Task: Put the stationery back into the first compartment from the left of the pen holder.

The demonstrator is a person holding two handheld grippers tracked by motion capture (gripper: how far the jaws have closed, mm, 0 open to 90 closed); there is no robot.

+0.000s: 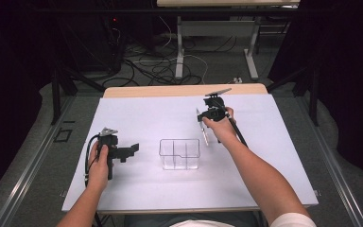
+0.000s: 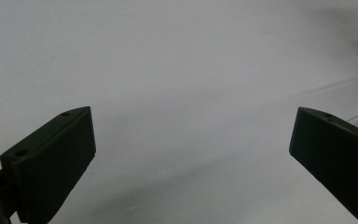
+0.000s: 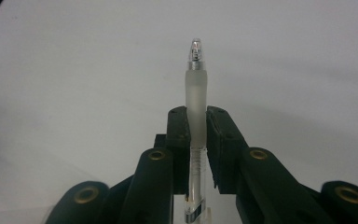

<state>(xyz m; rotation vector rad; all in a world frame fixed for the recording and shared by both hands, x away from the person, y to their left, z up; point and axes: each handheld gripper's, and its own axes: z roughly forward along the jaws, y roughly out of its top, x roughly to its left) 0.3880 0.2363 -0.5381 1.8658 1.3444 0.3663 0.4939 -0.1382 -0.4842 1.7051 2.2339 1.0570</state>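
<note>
A white sheet [image 1: 160, 118] covers most of the table in the middle of the frame, and a strip of the wooden tabletop [image 1: 184, 90] shows along its far edge. A clear plastic box [image 1: 179, 154] with inner dividers stands upright at the centre of the sheet. Beyond the table, in the upper middle, a tangle of cables [image 1: 156, 66] lies on the grey floor. A second table's white legs [image 1: 179, 47] stand there too, upper centre.

Overhead forward-down view, two close tool-mounted views
</note>
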